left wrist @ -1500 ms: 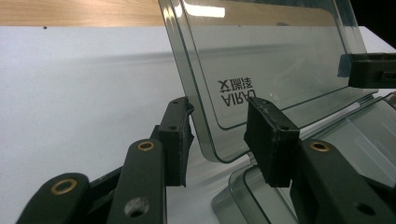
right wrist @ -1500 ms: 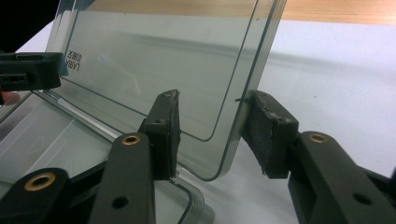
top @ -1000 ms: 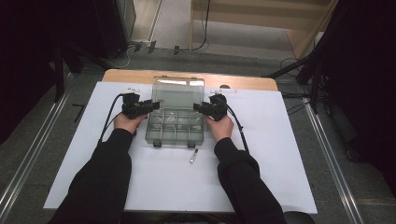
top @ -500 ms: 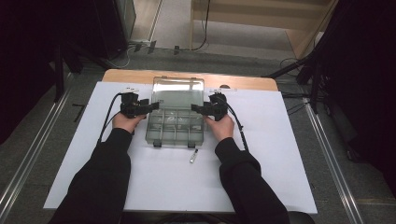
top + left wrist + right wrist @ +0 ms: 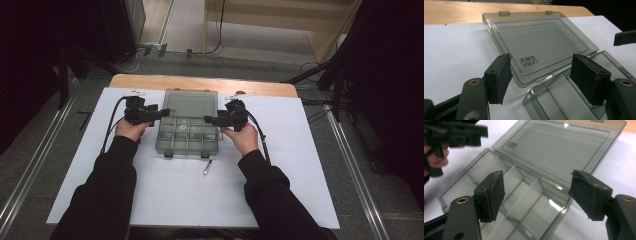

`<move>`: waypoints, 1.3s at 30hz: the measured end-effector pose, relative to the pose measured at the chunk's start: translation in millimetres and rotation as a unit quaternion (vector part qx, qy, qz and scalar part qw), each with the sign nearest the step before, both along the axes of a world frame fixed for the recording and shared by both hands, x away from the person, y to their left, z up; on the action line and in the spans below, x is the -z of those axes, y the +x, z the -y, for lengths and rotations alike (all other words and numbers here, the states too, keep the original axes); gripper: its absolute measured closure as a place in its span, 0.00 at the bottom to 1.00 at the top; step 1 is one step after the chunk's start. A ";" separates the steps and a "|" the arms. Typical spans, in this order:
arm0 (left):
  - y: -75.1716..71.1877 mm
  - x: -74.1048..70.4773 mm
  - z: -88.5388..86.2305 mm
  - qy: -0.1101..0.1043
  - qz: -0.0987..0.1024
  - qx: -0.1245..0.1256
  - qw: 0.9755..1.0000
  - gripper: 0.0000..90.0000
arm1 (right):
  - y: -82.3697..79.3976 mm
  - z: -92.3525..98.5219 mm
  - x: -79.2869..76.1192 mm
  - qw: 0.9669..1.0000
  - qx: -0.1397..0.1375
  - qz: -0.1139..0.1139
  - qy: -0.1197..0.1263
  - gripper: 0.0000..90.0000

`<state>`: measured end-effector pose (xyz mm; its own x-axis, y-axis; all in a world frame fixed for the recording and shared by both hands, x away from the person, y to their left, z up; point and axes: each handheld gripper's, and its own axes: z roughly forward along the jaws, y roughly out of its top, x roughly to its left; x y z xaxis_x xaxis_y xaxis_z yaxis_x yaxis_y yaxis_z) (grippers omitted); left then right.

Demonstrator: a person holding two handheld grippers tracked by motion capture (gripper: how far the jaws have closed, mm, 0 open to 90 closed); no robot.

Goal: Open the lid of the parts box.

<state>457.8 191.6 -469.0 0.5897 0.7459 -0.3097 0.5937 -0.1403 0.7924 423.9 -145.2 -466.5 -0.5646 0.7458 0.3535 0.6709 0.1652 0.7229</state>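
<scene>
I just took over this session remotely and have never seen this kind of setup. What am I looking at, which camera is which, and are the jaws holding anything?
There is no robot arm: a person holds a two-jaw tool in each hand. The high view looks down on the table, with the left gripper and right gripper at either side of a clear plastic compartment box. Its lid lies opened flat on the white sheet; a small metal piece lies in front of the box. The other two pictures come from cameras riding on each gripper, looking along its jaws. Both pairs of jaws have just been opening and hold nothing.
</scene>
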 end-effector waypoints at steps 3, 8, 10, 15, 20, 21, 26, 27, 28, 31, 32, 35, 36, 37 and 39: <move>-3.4 -5.3 1.0 0.000 0.006 0.009 1.000 0.36 | -6.9 -0.8 -2.9 1.000 -0.016 -0.003 -0.014 0.31; -8.4 -10.3 2.6 0.008 0.003 0.020 1.000 0.36 | -20.1 -3.4 -6.4 0.999 -0.032 0.000 -0.034 0.31; -9.9 -11.4 2.7 0.006 -0.003 0.028 1.000 0.36 | -23.9 -2.7 -7.5 0.999 -0.035 0.004 -0.037 0.31; -16.5 -15.0 4.2 0.009 -0.009 0.043 0.999 0.36 | -30.2 1.2 -10.0 0.999 -0.044 -0.002 -0.023 0.31; -26.9 -19.6 4.8 0.010 -0.007 0.058 0.998 0.36 | -40.3 5.3 -13.4 0.998 -0.055 0.002 -0.023 0.30; -28.8 -20.6 4.4 0.012 -0.005 0.062 0.998 0.36 | -42.2 6.6 -14.2 0.998 -0.055 0.002 -0.025 0.30; -38.5 -25.3 2.9 0.011 -0.004 0.071 0.997 0.36 | -52.4 11.0 -17.4 0.997 -0.067 -0.005 -0.023 0.30; -39.9 -26.1 2.9 0.007 -0.005 0.072 0.997 0.36 | -53.9 11.6 -17.4 0.997 -0.071 -0.006 -0.022 0.30; -41.4 -26.7 3.1 0.006 -0.006 0.075 0.997 0.36 | -55.5 12.2 -17.4 0.997 -0.073 -0.008 -0.024 0.30; -45.7 -27.7 5.5 0.004 -0.004 0.081 0.997 0.36 | -59.9 13.6 -17.5 0.997 -0.075 -0.012 -0.027 0.30; -46.8 -27.7 6.4 0.007 -0.002 0.084 0.996 0.36 | -61.1 14.0 -17.4 0.997 -0.077 -0.013 -0.027 0.30; -49.3 -26.6 7.8 0.007 -0.001 0.090 0.996 0.36 | -64.0 14.9 -17.5 0.996 -0.080 -0.015 -0.027 0.30; -50.4 -26.3 7.9 0.007 -0.003 0.090 0.996 0.36 | -64.8 14.8 -17.7 0.996 -0.081 -0.015 -0.027 0.30; -51.5 -26.3 8.0 0.007 -0.005 0.092 0.996 0.36 | -65.7 14.6 -17.9 0.996 -0.083 -0.017 -0.027 0.30; -54.1 -26.7 8.2 0.008 -0.005 0.096 0.995 0.36 | -67.2 14.3 -18.1 0.996 -0.087 -0.018 -0.029 0.30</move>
